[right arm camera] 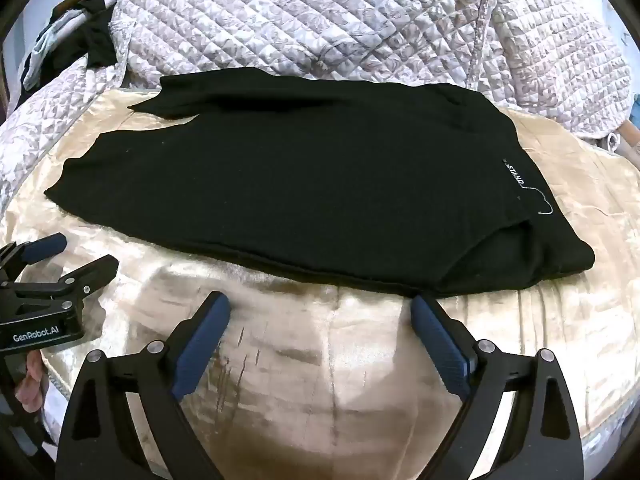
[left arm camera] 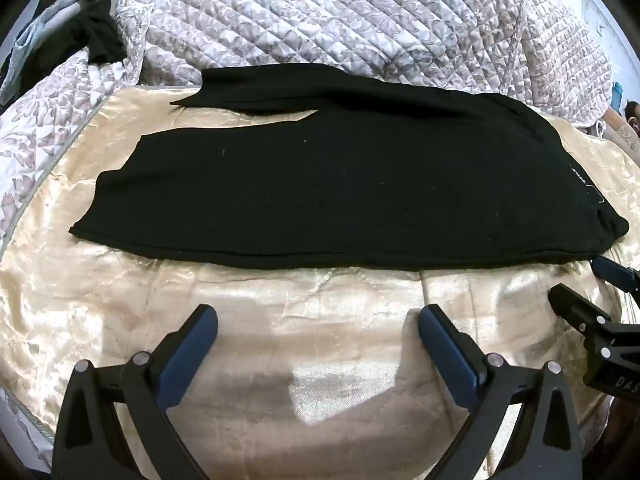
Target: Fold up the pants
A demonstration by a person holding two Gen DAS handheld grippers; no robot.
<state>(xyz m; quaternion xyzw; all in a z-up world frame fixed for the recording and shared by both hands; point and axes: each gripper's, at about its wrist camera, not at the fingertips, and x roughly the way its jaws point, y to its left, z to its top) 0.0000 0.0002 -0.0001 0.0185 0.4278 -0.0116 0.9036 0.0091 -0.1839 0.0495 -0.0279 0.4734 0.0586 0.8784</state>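
Note:
Black pants (left arm camera: 340, 184) lie flat on a shiny cream cloth (left arm camera: 280, 320), folded lengthwise so one leg covers the other, waistband with a small white label (right arm camera: 516, 176) at the right, leg ends at the left. My left gripper (left arm camera: 318, 320) hovers open just short of the pants' near edge, nothing between its blue pads. My right gripper (right arm camera: 320, 308) is open too, near the pants' (right arm camera: 300, 180) front edge by the waist; its right fingertip (right arm camera: 424, 308) reaches that edge. Each gripper shows at the side of the other's view: right gripper (left arm camera: 592, 280), left gripper (right arm camera: 76, 256).
A quilted grey-and-white bedspread (left arm camera: 340, 20) is bunched behind the pants. Dark and pale clothes (left arm camera: 80, 32) are piled at the far left. A hand (right arm camera: 30, 380) holds the left gripper's handle. The cream cloth (right arm camera: 328, 380) extends toward me.

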